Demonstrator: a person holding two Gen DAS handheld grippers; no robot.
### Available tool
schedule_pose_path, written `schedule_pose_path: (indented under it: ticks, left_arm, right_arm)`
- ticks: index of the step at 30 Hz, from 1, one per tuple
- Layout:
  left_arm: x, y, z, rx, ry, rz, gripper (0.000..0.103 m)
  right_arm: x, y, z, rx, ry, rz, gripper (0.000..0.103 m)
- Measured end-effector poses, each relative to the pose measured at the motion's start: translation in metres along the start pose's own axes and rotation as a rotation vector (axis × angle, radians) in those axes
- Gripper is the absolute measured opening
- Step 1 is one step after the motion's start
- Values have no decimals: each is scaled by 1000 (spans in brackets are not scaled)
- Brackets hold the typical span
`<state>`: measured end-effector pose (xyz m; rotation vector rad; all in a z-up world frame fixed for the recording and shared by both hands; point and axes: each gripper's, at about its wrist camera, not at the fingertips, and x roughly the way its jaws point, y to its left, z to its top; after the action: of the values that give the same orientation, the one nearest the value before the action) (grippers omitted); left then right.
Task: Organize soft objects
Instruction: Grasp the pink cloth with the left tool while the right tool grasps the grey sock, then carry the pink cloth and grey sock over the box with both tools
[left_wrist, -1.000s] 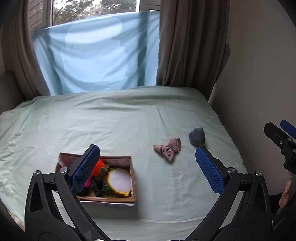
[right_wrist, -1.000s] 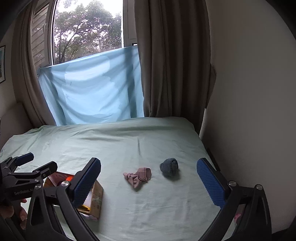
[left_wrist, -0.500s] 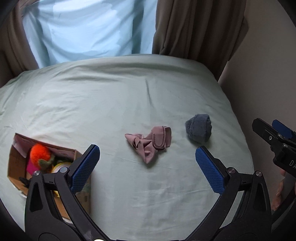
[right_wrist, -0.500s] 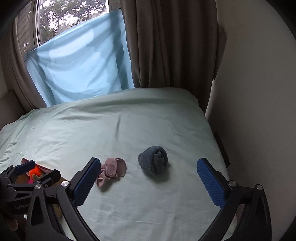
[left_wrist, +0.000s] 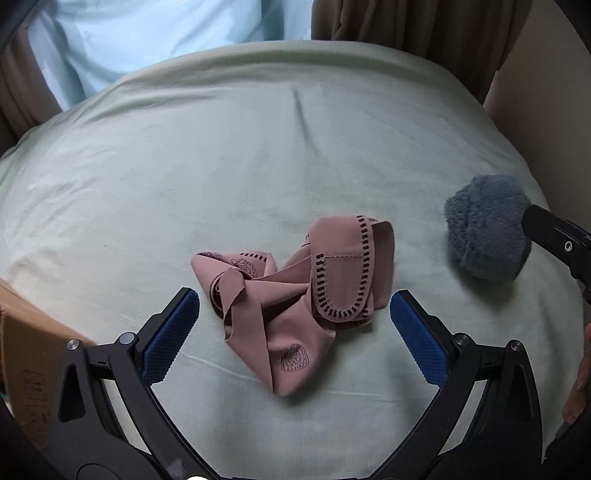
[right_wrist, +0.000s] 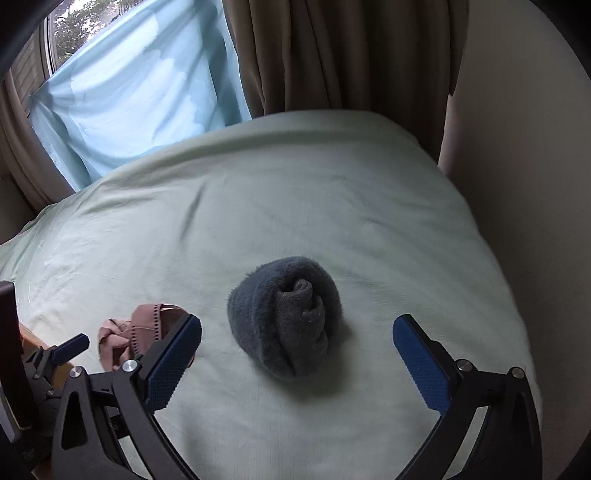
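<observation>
A crumpled pink cloth with dark stitching lies on the pale green bed sheet. My left gripper is open, its blue pads on either side of the cloth, close above it. A rolled grey fuzzy sock lies to the cloth's right; it also shows in the left wrist view. My right gripper is open, its pads either side of the sock. The pink cloth sits at the left in the right wrist view.
A cardboard box stands at the bed's near left. Brown curtains and a light blue sheet hang behind the bed. A wall runs along the bed's right edge.
Both grippers have moved forward and down toward the bed. The left now straddles the pink cloth, the right the grey sock. The box has slid out to the left edge of view.
</observation>
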<state>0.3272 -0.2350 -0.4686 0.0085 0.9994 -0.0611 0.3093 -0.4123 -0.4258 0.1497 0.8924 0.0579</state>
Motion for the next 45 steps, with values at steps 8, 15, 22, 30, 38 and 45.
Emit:
schedule_pose_path:
  ticks: [8, 15, 22, 30, 38, 45]
  left_arm:
    - [46, 2, 0, -22, 30, -41, 98]
    - [53, -8, 7, 7, 17, -97, 68]
    - [48, -9, 13, 48, 18, -161, 40]
    - [21, -13, 22, 66, 20, -181, 29]
    - [-51, -4, 45, 41, -47, -213, 29]
    - [-146, 12, 66, 17, -113, -247, 29]
  right_arm:
    - [48, 1, 4, 2, 10, 12, 103]
    - [67, 7, 0, -4, 28, 17, 83]
    - [65, 14, -7, -11, 41, 2, 60]
    - [42, 14, -1, -3, 37, 20, 45]
    - [-32, 28, 22, 1, -26, 10, 45]
    - [-120, 61, 47, -26, -75, -11, 45]
